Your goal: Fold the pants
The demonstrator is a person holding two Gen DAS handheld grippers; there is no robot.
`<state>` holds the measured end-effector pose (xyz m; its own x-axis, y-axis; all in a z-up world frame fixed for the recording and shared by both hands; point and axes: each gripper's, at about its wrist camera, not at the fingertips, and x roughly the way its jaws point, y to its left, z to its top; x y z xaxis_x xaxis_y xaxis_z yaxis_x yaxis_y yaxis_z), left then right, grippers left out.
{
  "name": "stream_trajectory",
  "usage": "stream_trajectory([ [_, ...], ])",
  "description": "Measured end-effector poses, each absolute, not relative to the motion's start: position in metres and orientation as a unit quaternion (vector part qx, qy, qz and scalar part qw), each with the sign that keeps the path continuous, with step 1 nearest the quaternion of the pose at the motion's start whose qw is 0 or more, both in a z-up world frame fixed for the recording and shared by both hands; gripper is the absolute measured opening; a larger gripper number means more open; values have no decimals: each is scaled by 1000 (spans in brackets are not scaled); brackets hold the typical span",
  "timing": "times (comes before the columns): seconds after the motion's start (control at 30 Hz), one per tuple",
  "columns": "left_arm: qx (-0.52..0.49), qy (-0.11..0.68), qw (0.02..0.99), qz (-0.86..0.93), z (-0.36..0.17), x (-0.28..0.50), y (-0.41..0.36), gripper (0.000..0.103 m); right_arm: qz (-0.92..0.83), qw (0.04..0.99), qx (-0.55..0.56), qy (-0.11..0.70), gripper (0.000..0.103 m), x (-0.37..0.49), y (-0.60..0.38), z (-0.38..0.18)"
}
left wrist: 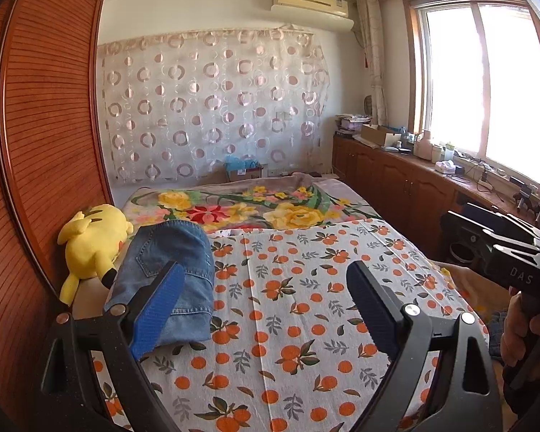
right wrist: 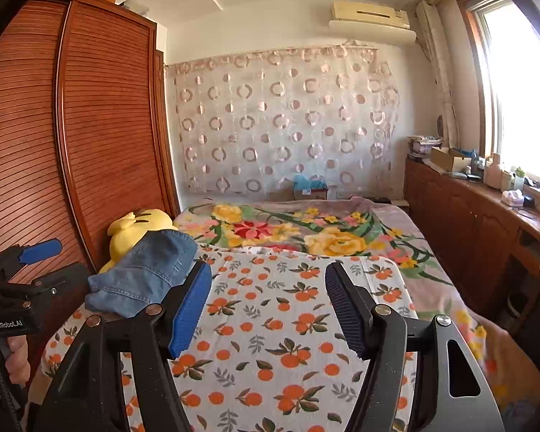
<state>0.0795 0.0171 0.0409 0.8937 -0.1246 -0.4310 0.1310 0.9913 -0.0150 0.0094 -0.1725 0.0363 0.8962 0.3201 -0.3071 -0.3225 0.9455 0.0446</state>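
Blue denim pants (left wrist: 169, 280) lie folded in a compact stack at the left side of the bed, on the orange-print sheet (left wrist: 306, 306); they also show in the right wrist view (right wrist: 144, 273). My left gripper (left wrist: 266, 309) is open and empty, raised above the sheet just right of the pants; its left finger overlaps them in view. My right gripper (right wrist: 266, 309) is open and empty above the sheet, right of the pants. The left gripper's body shows at the left edge of the right wrist view (right wrist: 14, 288).
A yellow plush toy (left wrist: 90, 244) lies against the wooden wardrobe (left wrist: 43, 144) behind the pants. A floral blanket (left wrist: 270, 208) covers the far bed. Wooden cabinets (left wrist: 396, 180) with clutter run under the window on the right.
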Motion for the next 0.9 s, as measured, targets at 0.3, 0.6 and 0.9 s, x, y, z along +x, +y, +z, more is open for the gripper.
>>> stream_trajectory([
  [0.3, 1, 225, 972, -64, 35, 80, 19, 92, 165, 973, -6, 163, 68, 9, -175, 33],
  [0.6, 1, 226, 972, -64, 33, 79, 20, 92, 167, 972, -7, 163, 68, 8, -178, 33],
  [0.9, 2, 226, 972, -66, 32, 79, 20, 92, 167, 972, -7, 162, 68, 7, -178, 32],
])
